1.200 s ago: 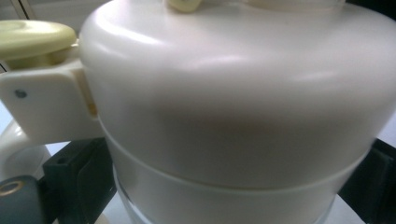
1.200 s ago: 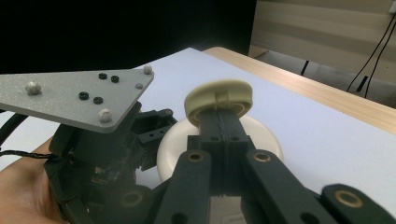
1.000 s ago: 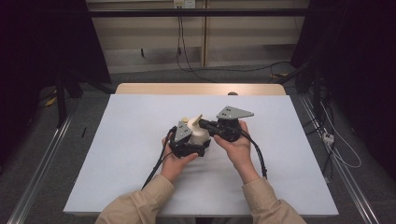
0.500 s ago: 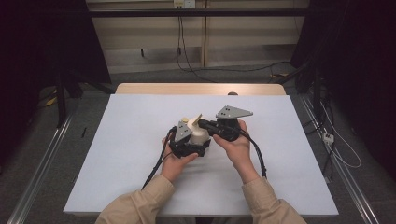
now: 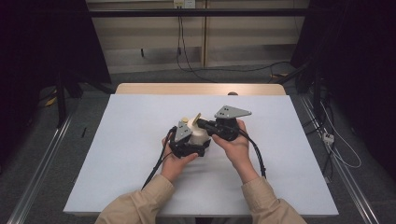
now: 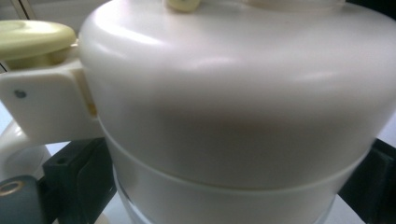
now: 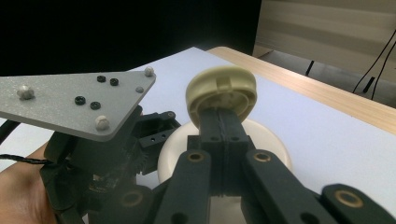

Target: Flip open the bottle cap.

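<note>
A white round container (image 5: 201,136) stands on the white table top (image 5: 289,154), near the middle. My left gripper (image 5: 195,145) is shut on its body; in the left gripper view the container (image 6: 233,107) sits close up between the black jaws, with a side handle (image 6: 42,107) and a cream button (image 6: 32,39) at the left. My right gripper (image 5: 201,123) comes in from the right and is shut on the cream round lid (image 5: 196,118), which is tilted up above the container. In the right gripper view the closed jaws (image 7: 222,122) pinch the lid (image 7: 222,91) over the container's opening (image 7: 266,140).
The left gripper's grey three-cornered plate (image 7: 79,102) lies close to the left of the lid. Cables (image 5: 254,151) trail from both grippers toward the near edge. A wooden strip (image 5: 201,88) borders the table's far side, with dark floor and cables beyond.
</note>
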Tool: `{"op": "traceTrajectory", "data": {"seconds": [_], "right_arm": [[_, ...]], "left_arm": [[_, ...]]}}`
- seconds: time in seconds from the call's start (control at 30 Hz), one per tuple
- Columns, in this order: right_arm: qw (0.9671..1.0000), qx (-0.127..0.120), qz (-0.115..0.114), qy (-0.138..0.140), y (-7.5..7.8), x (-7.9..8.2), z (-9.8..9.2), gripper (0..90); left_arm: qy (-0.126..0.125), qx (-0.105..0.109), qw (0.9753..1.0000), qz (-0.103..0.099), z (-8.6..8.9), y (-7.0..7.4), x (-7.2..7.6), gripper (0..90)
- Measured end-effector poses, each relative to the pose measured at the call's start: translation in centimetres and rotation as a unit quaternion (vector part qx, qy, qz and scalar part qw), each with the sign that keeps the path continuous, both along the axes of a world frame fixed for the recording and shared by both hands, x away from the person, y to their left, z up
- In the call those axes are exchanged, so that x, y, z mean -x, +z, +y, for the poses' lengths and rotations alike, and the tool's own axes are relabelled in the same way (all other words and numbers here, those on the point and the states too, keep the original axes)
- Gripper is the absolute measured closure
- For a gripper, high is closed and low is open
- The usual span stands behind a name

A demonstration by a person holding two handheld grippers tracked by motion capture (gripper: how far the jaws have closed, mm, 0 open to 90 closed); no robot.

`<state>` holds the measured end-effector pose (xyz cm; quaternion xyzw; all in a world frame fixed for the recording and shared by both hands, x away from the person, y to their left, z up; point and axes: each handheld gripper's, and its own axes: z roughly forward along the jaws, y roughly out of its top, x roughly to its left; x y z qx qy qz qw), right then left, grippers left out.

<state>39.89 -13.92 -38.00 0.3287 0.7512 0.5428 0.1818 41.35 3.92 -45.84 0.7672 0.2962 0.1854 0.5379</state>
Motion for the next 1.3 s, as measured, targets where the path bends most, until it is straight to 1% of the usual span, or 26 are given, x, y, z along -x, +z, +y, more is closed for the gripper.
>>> {"op": "traceTrajectory", "data": {"seconds": [1.3], "right_arm": [[1.0,-0.002,-0.001,0.002,-0.01,-0.25,0.35,90.0]], "left_arm": [[0.001,-0.001,1.0,-0.001,-0.02,-0.01,0.03,4.7]]}}
